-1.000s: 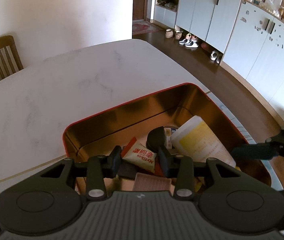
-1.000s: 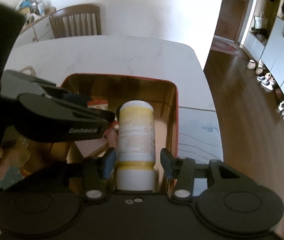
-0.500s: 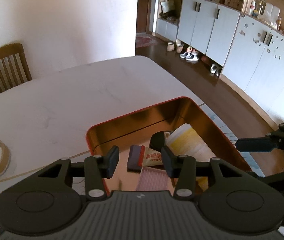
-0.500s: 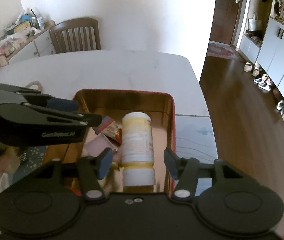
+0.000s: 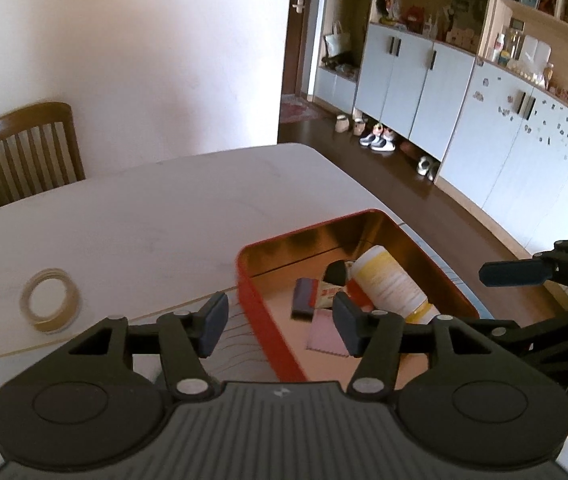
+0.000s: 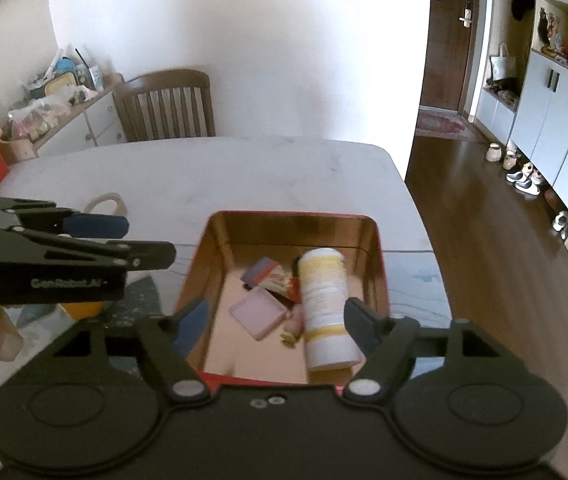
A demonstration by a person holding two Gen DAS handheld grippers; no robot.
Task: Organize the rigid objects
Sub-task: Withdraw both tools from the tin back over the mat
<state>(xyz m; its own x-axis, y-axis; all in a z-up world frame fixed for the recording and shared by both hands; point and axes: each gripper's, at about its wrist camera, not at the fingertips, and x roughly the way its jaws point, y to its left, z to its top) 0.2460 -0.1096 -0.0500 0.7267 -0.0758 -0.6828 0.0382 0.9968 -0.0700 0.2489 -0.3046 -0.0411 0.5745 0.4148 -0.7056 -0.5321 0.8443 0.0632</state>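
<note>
Bottle (image 6: 324, 300), white and yellow, lying on its side in the red tin (image 6: 380, 264), probably light, stiff and smooth, best gripped across its middle; left gripper (image 5: 279, 322) and right gripper (image 6: 273, 322), just opening, hold nothing.

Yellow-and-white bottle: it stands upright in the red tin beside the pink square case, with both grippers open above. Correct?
Not quite. The right wrist view shows the yellow-and-white bottle lying on its side in the red tin, beside the pink square case. The left gripper and right gripper are open and empty.
</note>
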